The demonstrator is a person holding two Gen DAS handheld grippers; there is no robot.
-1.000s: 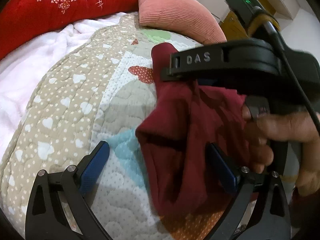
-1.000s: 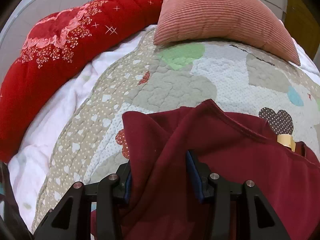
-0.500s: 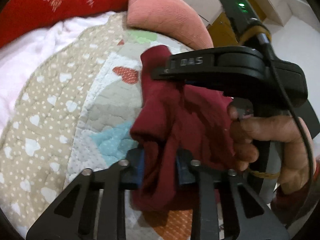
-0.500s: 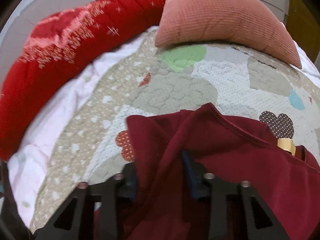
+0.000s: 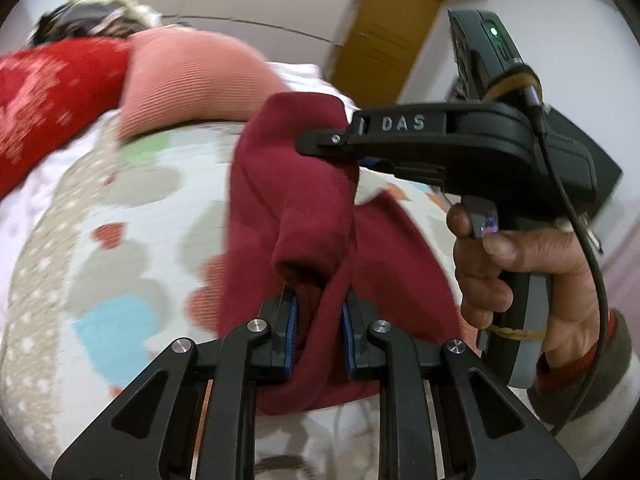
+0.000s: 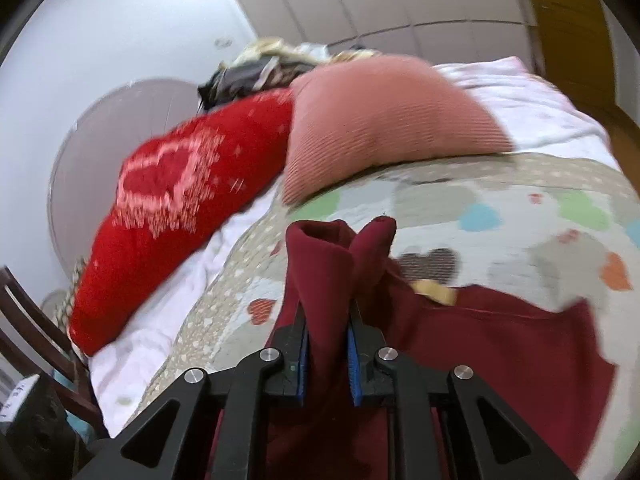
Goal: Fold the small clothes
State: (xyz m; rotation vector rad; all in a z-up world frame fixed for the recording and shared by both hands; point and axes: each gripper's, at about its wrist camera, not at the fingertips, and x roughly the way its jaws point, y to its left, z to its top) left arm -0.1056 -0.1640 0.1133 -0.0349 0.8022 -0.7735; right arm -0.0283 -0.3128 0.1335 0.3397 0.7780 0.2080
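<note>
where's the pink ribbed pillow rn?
The pink ribbed pillow sits at the far end of the bed in both views, on the heart-patterned quilt, with the red cushion against its left side, beyond the maroon garment.

Dark red garment (image 5: pixel 304 208), bunched, lifted, partly draped on quilt

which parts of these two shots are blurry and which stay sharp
Left wrist view: the quilt and pink pillow smear with motion, while the left gripper and maroon garment stay crisp. Right wrist view: the red cushion streaks; the right gripper is sharp.
</note>
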